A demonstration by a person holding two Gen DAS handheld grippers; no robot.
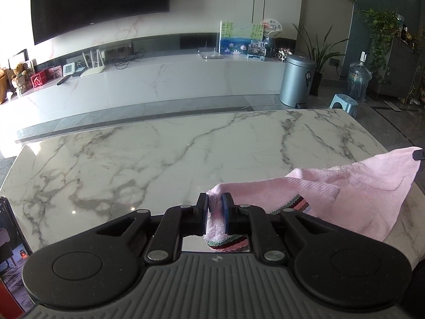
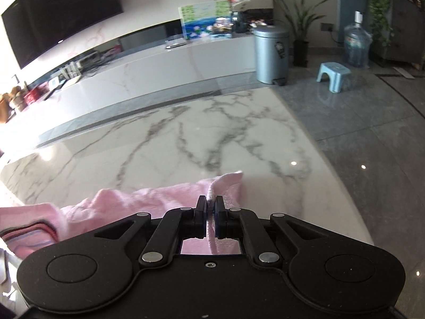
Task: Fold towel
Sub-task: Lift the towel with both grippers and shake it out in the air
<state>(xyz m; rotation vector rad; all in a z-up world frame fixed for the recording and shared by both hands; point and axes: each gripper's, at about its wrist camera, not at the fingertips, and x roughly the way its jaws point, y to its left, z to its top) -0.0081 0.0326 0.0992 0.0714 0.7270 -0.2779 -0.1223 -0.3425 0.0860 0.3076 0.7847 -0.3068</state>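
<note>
- Pink terry towel (image 1: 358,186) with a striped band at one end is pinched at two corners, one in each tool, and sags between them just above the tabletop.
- Left tool (image 1: 215,199), at the bottom centre of the left wrist view, has its jaws nearly closed on a bunched towel corner; cloth fills the narrow gap between the pads, and the striped band hangs below them.
- Right tool (image 2: 211,201), at the bottom centre of the right wrist view, is clamped almost fully together on a thin towel edge that pokes up past the fingertips.
- White marble tabletop (image 1: 159,159) with grey veins spreads beyond both tools, across the middle of each frame.
- Farther back lies grey tiled floor with a silver pedal bin (image 2: 271,53) and a small blue stool (image 2: 334,75).
- Farthest away, a long white cabinet runs under a dark wall-mounted television (image 1: 98,2) at upper left.
</note>
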